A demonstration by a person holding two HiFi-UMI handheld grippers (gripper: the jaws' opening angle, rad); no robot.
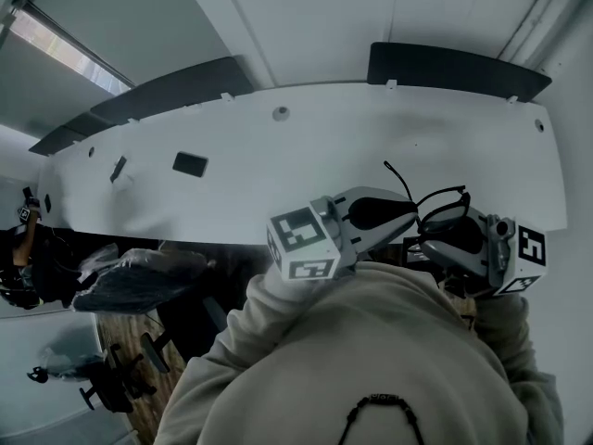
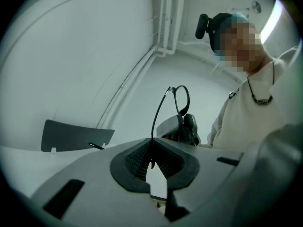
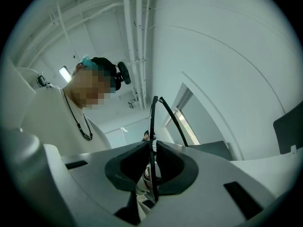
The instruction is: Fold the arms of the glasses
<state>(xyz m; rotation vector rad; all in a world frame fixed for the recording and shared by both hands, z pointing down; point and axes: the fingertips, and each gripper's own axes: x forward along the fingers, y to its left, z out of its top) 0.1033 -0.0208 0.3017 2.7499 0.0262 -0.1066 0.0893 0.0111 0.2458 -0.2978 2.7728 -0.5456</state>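
Two hand-held grippers hold the glasses (image 3: 152, 126) up in the air, right in front of the person's pale top (image 1: 371, 360). They are that close so the person can look straight down at the job. The left hand-held gripper (image 2: 151, 163) is squeezed tight on one thin arm of the glasses, near the arm's end. The right hand-held gripper (image 3: 151, 167) is clamped on a dark part of the frame. I think this one keeps the frame from moving, so the other one can swing the arm in. The thin arm sticks out long and curved from the rest of the frame. So I would say it is not folded yet. The glasses touch nothing but the two grippers. Farther out and lower down is the white bench (image 1: 324, 137), and the glasses are not on it. A small dark thing (image 1: 190, 164) lies on it, well apart from the glasses. Past that, dark panels (image 1: 454, 68) stand along the bench's far edge.
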